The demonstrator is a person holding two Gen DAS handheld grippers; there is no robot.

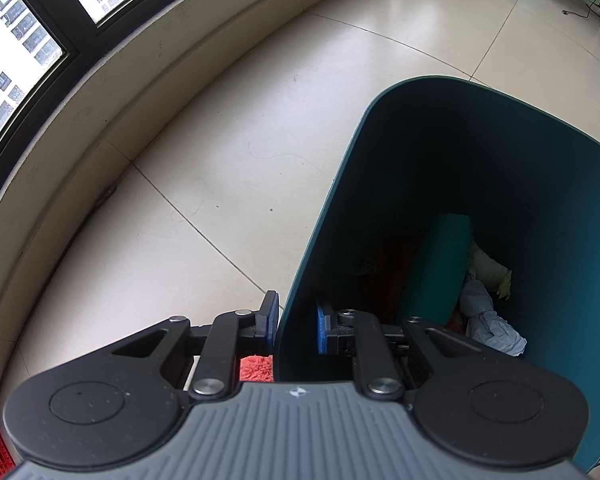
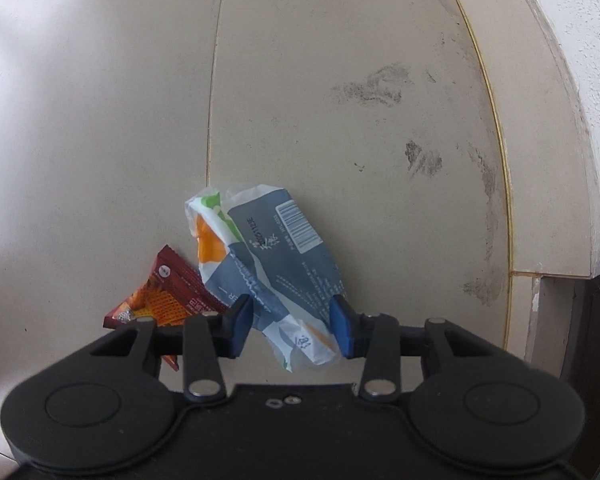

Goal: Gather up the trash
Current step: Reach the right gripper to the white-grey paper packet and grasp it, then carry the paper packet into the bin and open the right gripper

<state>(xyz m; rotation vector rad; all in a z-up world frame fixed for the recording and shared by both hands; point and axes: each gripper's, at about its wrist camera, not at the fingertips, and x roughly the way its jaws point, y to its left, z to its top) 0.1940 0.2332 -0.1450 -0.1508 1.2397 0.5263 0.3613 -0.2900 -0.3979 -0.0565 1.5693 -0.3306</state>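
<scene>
In the left wrist view my left gripper [image 1: 298,326] is shut on the near rim of a dark teal trash bin [image 1: 480,184], one finger outside the wall and one inside. Crumpled paper and wrappers [image 1: 488,312] lie at the bin's bottom. In the right wrist view my right gripper [image 2: 292,320] straddles a grey-blue and white plastic wrapper [image 2: 284,256] with a barcode; both pads touch it, and it stands up between the jaws over the floor. A red and orange snack packet [image 2: 160,296] lies on the tile just left of the left finger.
Beige tiled floor [image 1: 228,128] surrounds the bin, with a low wall ledge and window [image 1: 28,40] to the left. A red mat [image 1: 256,368] shows under the left gripper. In the right wrist view a wall base [image 2: 552,160] and dark doorframe [image 2: 580,340] stand at right.
</scene>
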